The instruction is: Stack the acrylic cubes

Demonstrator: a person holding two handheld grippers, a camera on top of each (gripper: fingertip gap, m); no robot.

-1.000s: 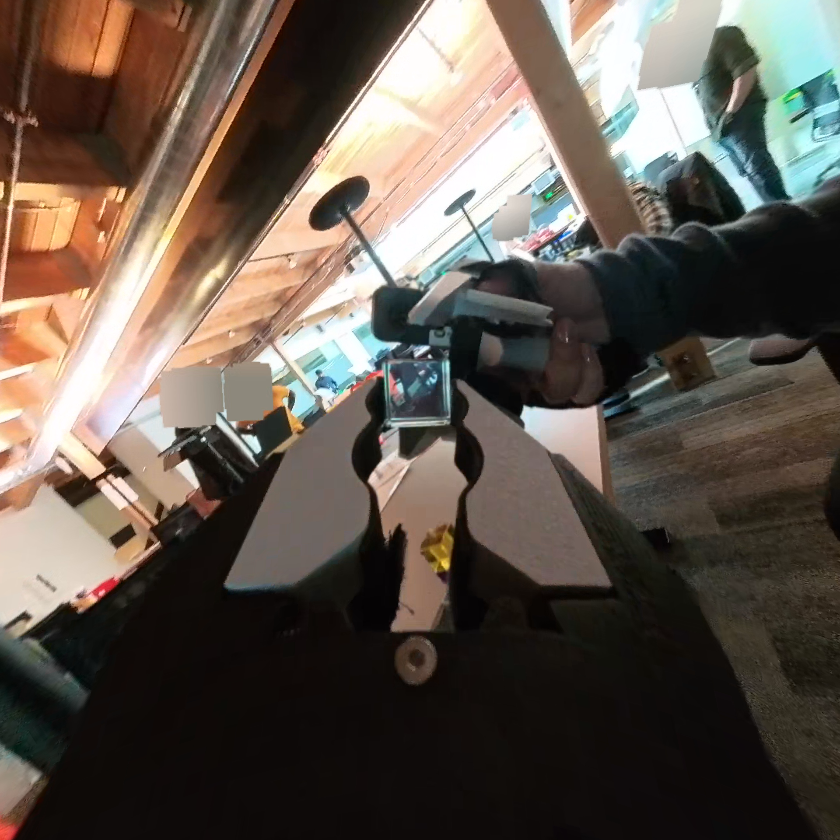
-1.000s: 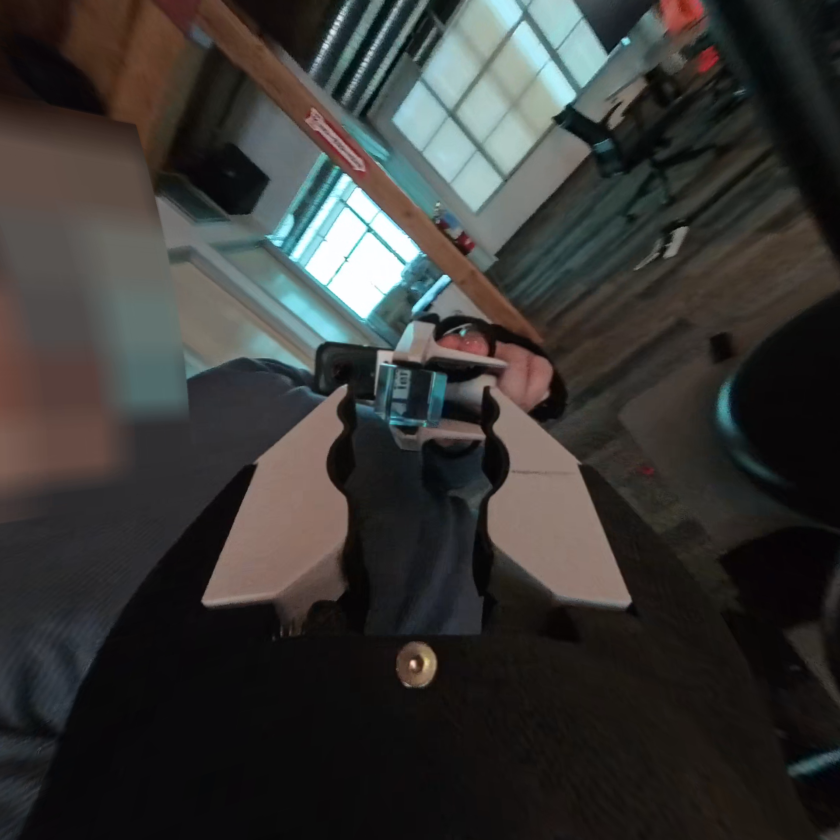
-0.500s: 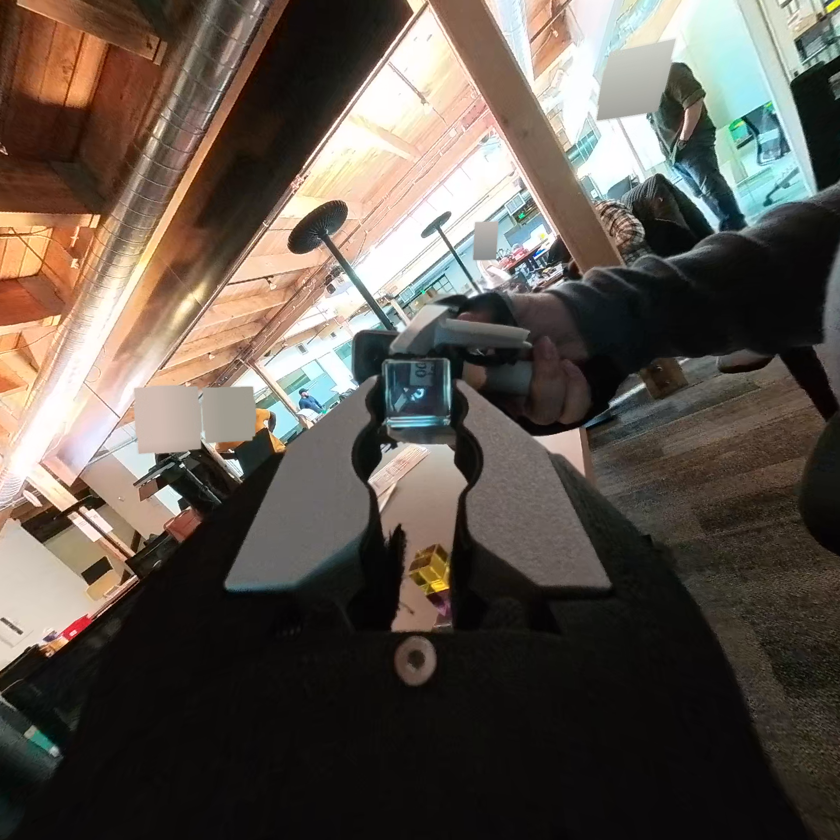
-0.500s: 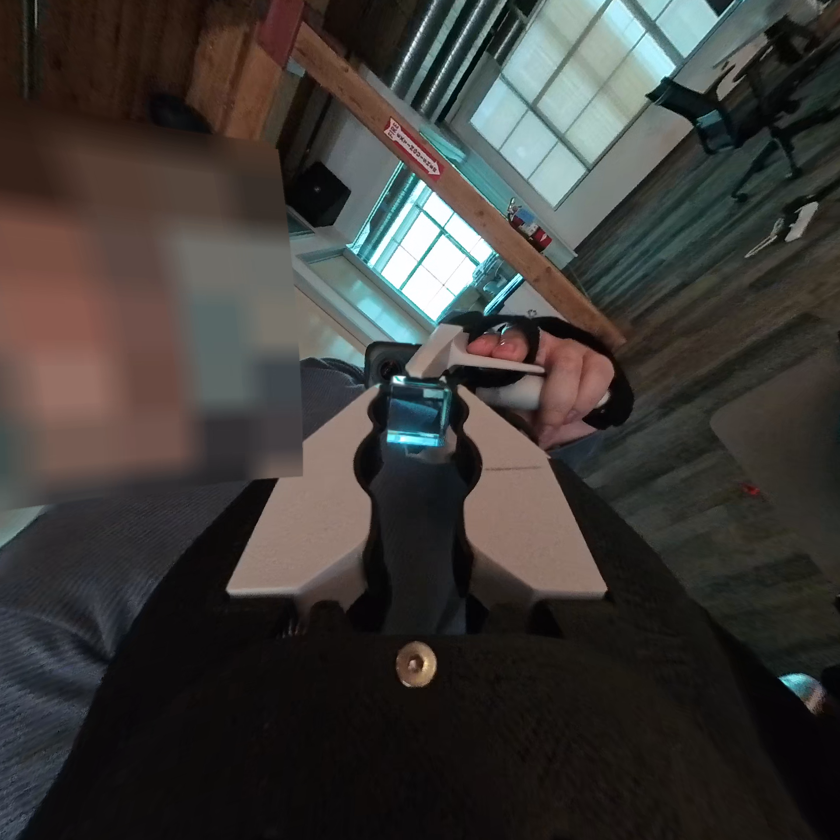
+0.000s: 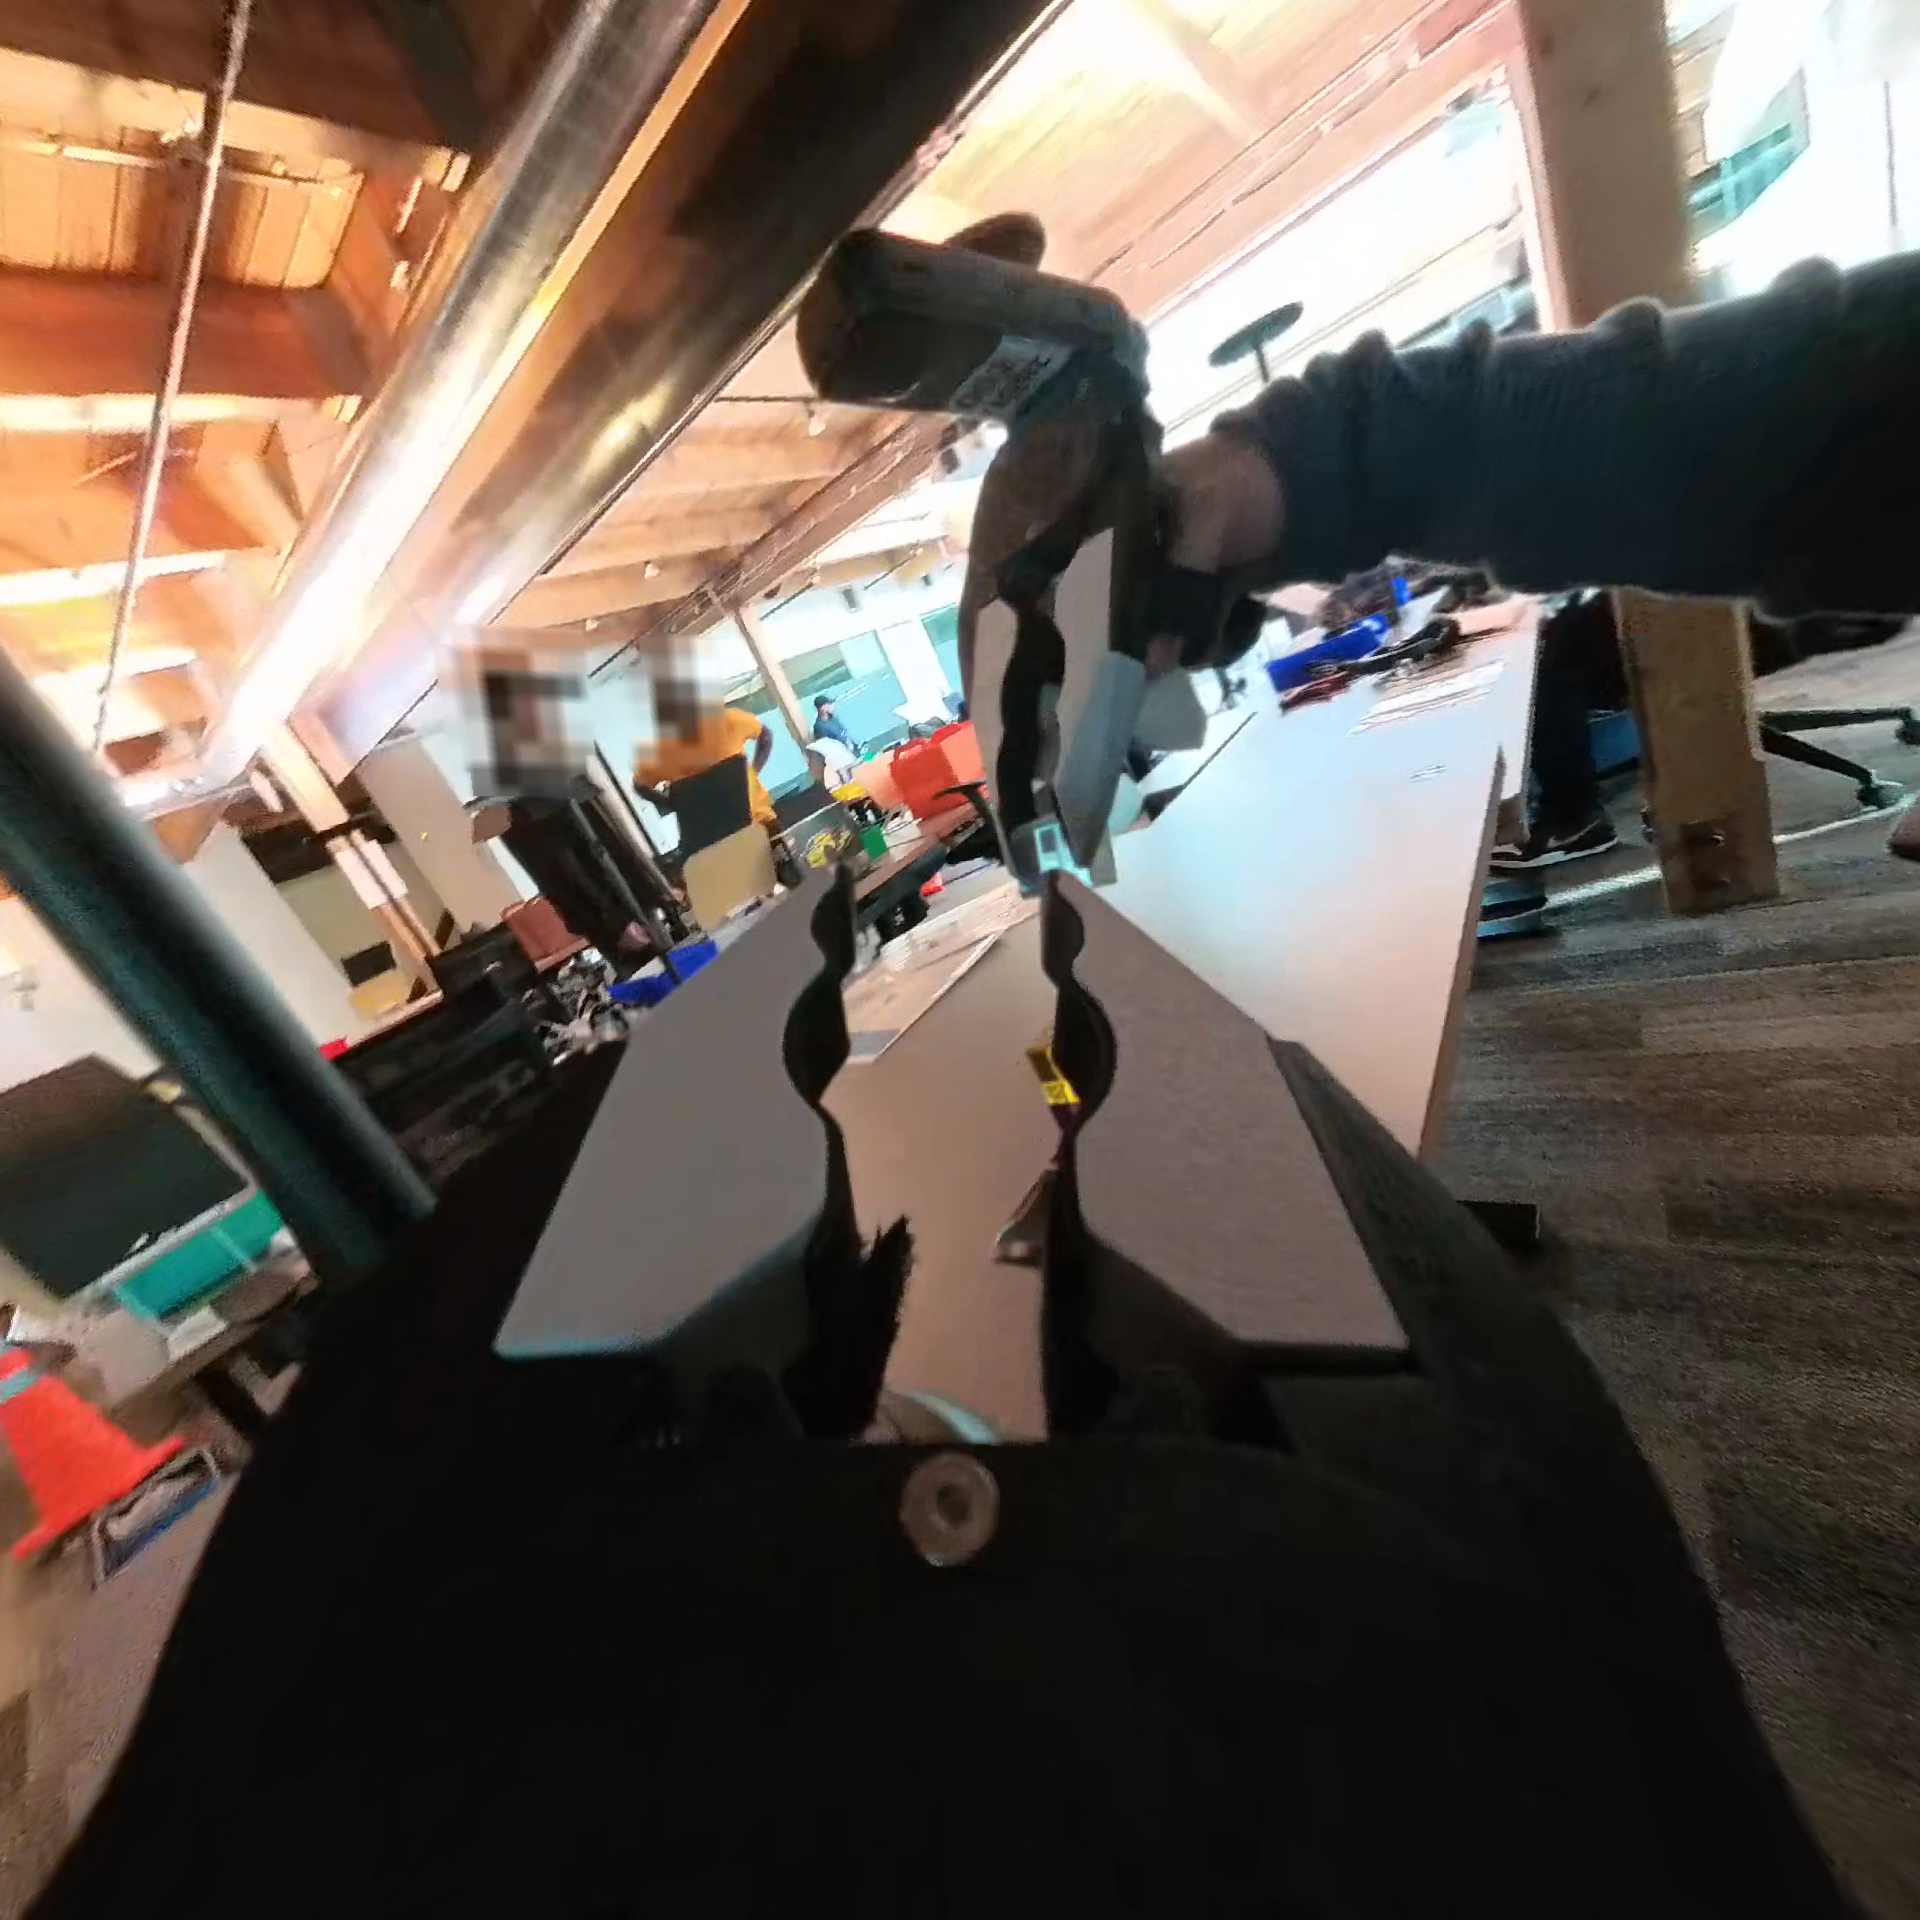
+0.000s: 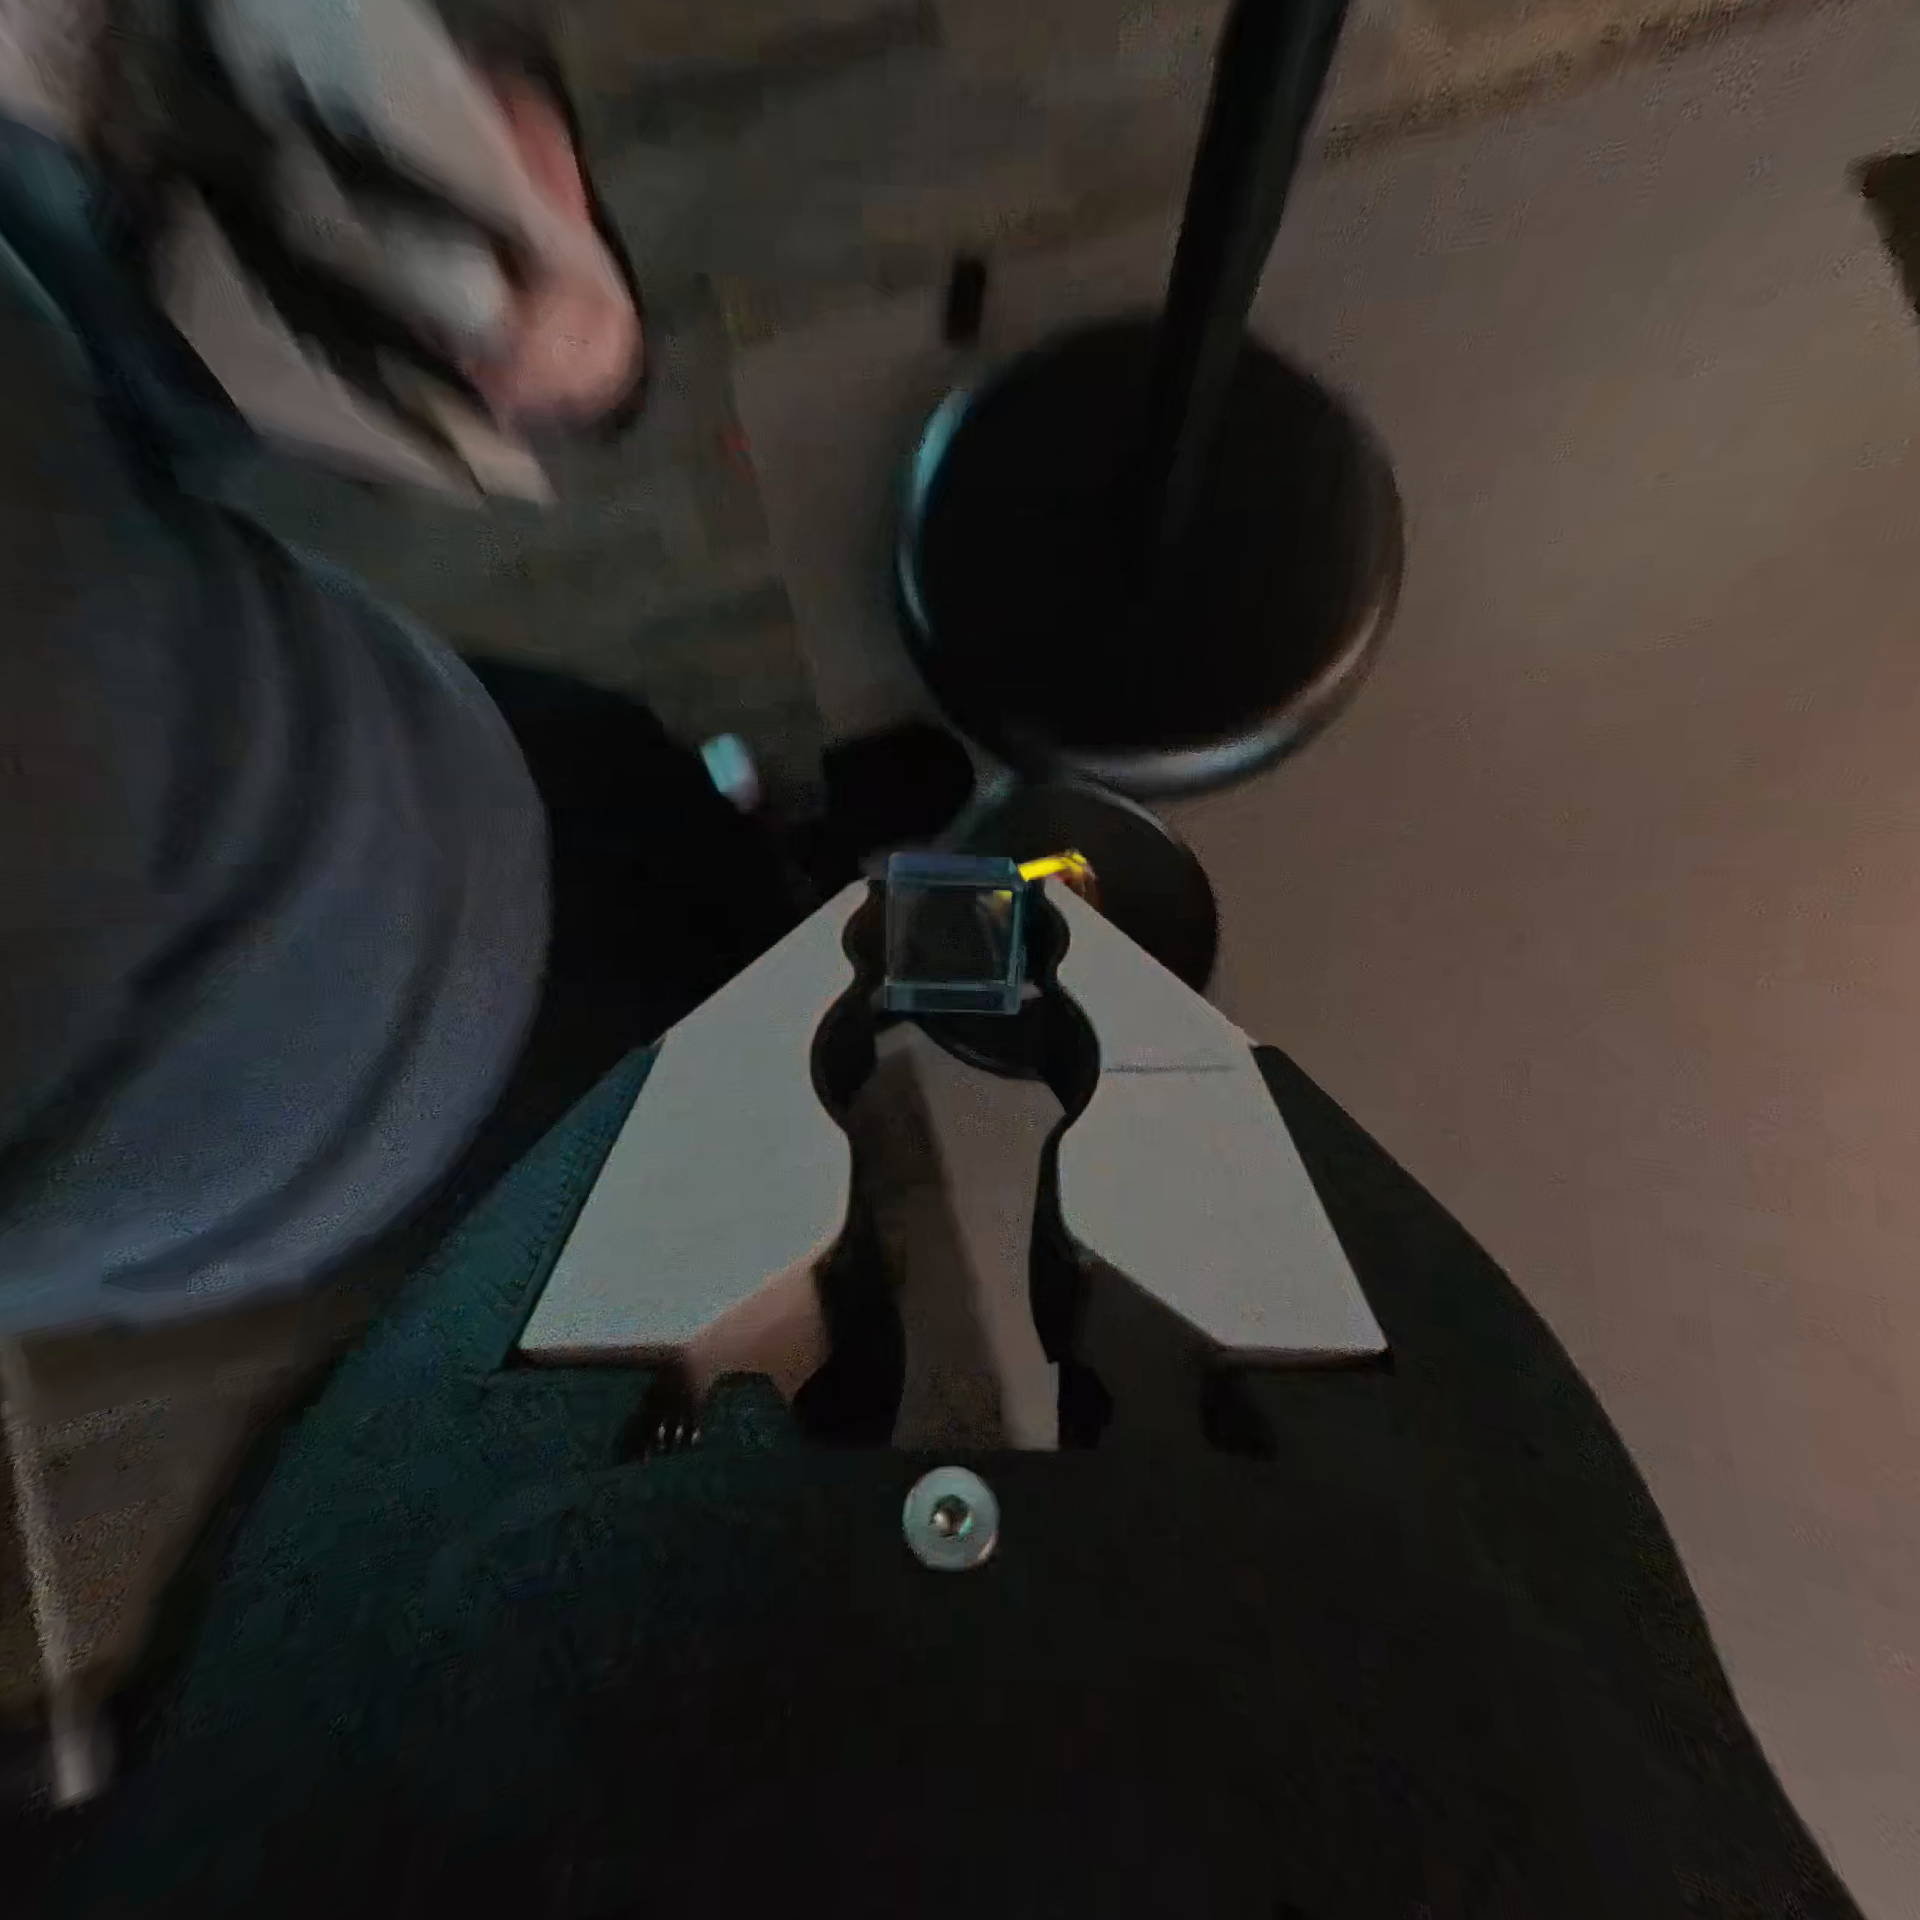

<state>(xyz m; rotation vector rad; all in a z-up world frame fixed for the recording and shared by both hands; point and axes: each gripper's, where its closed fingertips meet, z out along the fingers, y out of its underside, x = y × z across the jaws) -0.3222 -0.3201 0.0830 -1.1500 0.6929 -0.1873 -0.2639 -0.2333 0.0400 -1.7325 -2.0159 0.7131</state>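
Gripping clear glass cube (image 6: 954, 943), right fingers (image 6: 790, 997) pressed, faintly blue-edged

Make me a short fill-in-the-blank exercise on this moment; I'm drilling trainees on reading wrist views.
1. The right claw is shut on a small clear glass ____.
2. The left claw is open and holds ____.
3. In the left wrist view, the long white table stands on grey ____.
4. Past the held cube stands a round ____ stand base.

Missing words: cube; nothing; carpet; black
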